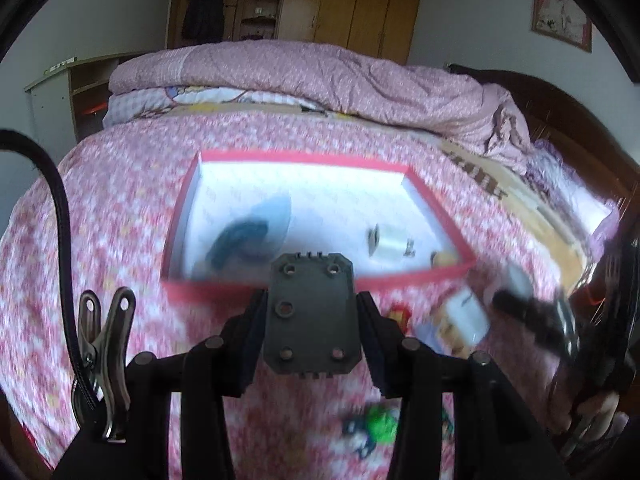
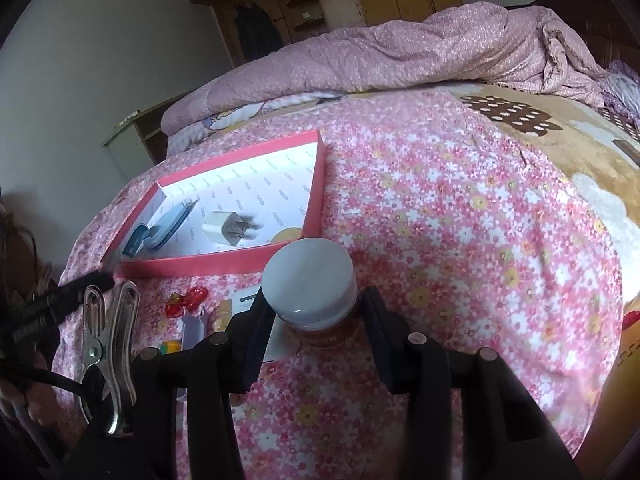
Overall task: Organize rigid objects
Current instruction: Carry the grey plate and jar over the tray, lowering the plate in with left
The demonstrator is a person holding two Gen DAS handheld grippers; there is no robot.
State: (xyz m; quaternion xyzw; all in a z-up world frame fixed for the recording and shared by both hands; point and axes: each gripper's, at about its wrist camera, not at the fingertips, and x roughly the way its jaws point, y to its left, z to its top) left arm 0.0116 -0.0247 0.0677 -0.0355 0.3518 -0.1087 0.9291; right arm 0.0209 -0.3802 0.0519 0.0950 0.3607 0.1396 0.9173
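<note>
Two claws work over a bed covered with a pink flowered sheet (image 2: 460, 208). The left claw (image 1: 311, 312) is clamped on a dark plate (image 1: 311, 312) with round holes, held upright between the pads just above the near wall of a red box (image 1: 432, 194). That view is blurred by motion. Inside the white-lined box lie a blue tool (image 2: 160, 228) at the left end and a white charger (image 2: 226, 226) with its prongs pointing right; a tan round thing (image 2: 286, 236) sits in the near right corner, half hidden.

The right claw (image 2: 316, 320) sits around a jar (image 2: 310, 280) with a pale lid and amber contents, standing on the sheet just in front of the box. The left pad touches the lid's edge; on the right side I cannot tell whether the pad presses the jar, so the grip is unclear.

Left of the jar, on the sheet, lie a red glossy trinket (image 2: 186, 300), a white card (image 2: 240, 304) and a small yellow piece (image 2: 172, 347), partly behind the claw's finger. In the left view, something green (image 1: 380, 420) lies on the sheet below the plate.

Metal clips (image 2: 110, 344) hang at each camera's lower left. A folded pink quilt (image 2: 400, 56) is heaped across the far side of the bed, with a wooden wardrobe (image 1: 352, 4) behind it.
</note>
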